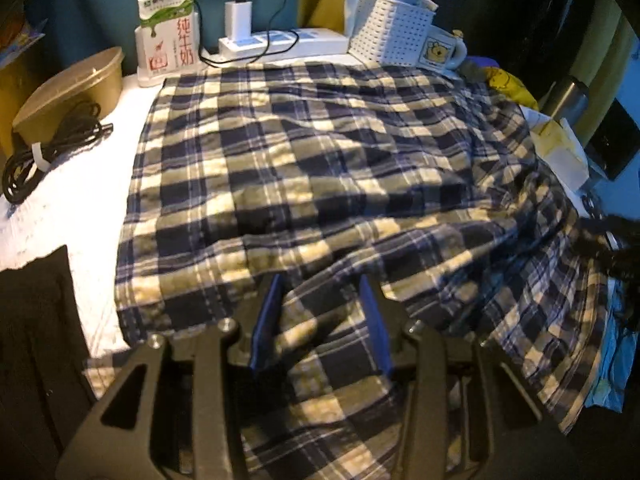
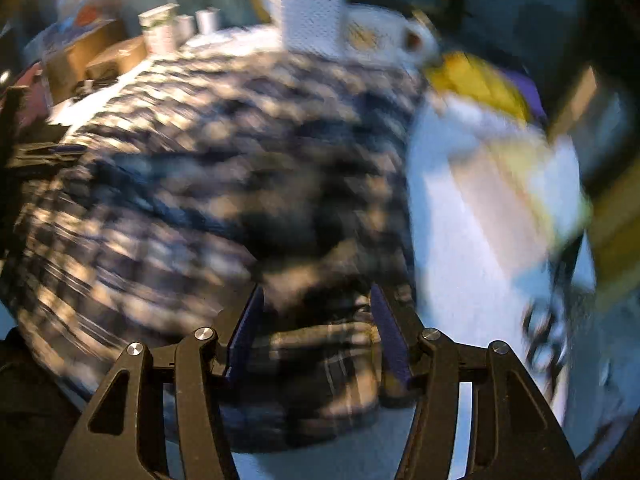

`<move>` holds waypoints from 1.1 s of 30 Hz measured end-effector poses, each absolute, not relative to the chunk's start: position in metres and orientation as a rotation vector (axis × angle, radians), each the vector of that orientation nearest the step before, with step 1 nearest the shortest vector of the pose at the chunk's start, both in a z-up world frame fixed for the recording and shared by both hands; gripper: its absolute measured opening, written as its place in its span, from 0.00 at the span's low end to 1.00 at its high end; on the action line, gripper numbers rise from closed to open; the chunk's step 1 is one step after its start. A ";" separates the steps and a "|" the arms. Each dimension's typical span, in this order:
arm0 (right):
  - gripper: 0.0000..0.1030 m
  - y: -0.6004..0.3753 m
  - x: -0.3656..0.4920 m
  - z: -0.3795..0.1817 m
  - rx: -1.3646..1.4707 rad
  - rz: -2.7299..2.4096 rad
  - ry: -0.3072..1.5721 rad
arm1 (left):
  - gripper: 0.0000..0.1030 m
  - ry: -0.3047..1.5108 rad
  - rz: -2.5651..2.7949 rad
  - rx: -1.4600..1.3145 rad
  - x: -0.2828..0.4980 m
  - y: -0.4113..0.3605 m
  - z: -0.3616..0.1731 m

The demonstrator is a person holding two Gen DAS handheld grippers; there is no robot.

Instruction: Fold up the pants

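Left claw [image 1: 320, 304] over plaid pants [image 1: 320, 160], basket [image 1: 392, 36] beyond

Your left wrist view looks low across the plaid pants [image 1: 320, 168] toward the white basket [image 1: 390, 36]; your blurred right view shares both.

Right view motion-blurred; plaid pants [image 2: 208, 168] smeared; basket [image 2: 312, 12] indistinct.

Pants: navy, grey and cream plaid cloth pants [image 1: 320, 168] are showing thin white lines.
Basket: white perforated plastic basket [image 1: 390, 32].
Bowl: tan round lidded bowl [image 1: 76, 88].
Mug: white mug [image 1: 440, 50] is showing a yellow bear.
Pads: blue gripper pads [image 1: 268, 320].
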State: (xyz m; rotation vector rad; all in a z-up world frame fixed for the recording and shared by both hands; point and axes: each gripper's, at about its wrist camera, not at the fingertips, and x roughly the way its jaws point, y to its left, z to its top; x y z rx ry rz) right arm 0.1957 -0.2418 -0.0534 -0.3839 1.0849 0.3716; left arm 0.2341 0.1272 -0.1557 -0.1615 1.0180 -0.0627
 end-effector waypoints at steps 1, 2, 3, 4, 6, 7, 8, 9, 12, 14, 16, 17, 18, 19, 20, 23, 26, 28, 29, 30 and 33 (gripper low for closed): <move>0.57 -0.244 0.191 -0.051 -0.388 0.369 1.074 | 0.42 1.012 -0.051 -0.162 0.234 0.129 -0.154; 0.57 -0.244 0.188 -0.049 -0.394 0.358 1.076 | 0.42 1.008 -0.039 -0.159 0.234 0.131 -0.152; 0.57 -0.247 0.185 -0.043 -0.396 0.346 1.059 | 0.42 1.002 -0.026 -0.159 0.233 0.133 -0.149; 0.57 -0.250 0.182 -0.036 -0.395 0.328 1.038 | 0.42 0.989 -0.015 -0.164 0.229 0.136 -0.145; 0.57 -0.257 0.178 -0.023 -0.390 0.299 1.002 | 0.42 0.940 -0.011 -0.185 0.215 0.141 -0.131; 0.57 -0.261 0.175 -0.018 -0.383 0.291 0.983 | 0.42 0.919 -0.012 -0.194 0.207 0.143 -0.126; 0.57 -0.267 0.173 -0.012 -0.371 0.286 0.962 | 0.42 0.897 -0.011 -0.202 0.197 0.144 -0.120; 0.57 -0.271 0.173 -0.011 -0.358 0.281 0.953 | 0.42 0.875 -0.010 -0.208 0.186 0.143 -0.115; 0.57 -0.277 0.175 -0.036 -0.367 0.271 1.008 | 0.42 0.854 -0.023 -0.221 0.160 0.139 -0.113; 0.57 -0.278 0.172 -0.055 -0.386 0.241 1.039 | 0.42 0.863 -0.020 -0.222 0.139 0.136 -0.119; 0.57 -0.283 0.164 -0.052 -0.342 0.241 1.025 | 0.43 0.877 -0.010 -0.225 0.124 0.133 -0.126; 0.57 -0.284 0.160 -0.049 -0.334 0.239 1.009 | 0.44 0.891 0.000 -0.233 0.114 0.132 -0.131; 0.57 -0.285 0.155 -0.045 -0.321 0.237 0.989 | 0.48 0.904 0.004 -0.238 0.108 0.131 -0.135; 0.57 -0.286 0.151 -0.042 -0.308 0.236 0.977 | 0.54 0.911 0.005 -0.240 0.098 0.129 -0.138; 0.57 -0.288 0.147 -0.040 -0.301 0.232 0.967 | 0.57 0.906 0.009 -0.241 0.087 0.127 -0.140; 0.60 -0.286 0.137 -0.034 -0.289 0.229 0.940 | 0.69 0.887 0.013 -0.250 0.058 0.120 -0.140; 0.64 -0.285 0.126 -0.033 -0.275 0.234 0.929 | 0.73 0.884 -0.003 -0.268 0.035 0.110 -0.142; 0.65 -0.285 0.120 -0.030 -0.262 0.238 0.922 | 0.74 0.890 -0.012 -0.295 0.022 0.106 -0.145; 0.65 -0.286 0.117 -0.029 -0.258 0.241 0.918 | 0.74 0.886 -0.013 -0.309 0.014 0.104 -0.147; 0.65 -0.285 0.115 -0.027 -0.256 0.245 0.913 | 0.74 0.885 -0.011 -0.309 0.008 0.102 -0.148; 0.65 -0.280 0.111 -0.023 -0.270 0.254 0.907 | 0.74 0.881 0.020 -0.277 -0.006 0.100 -0.153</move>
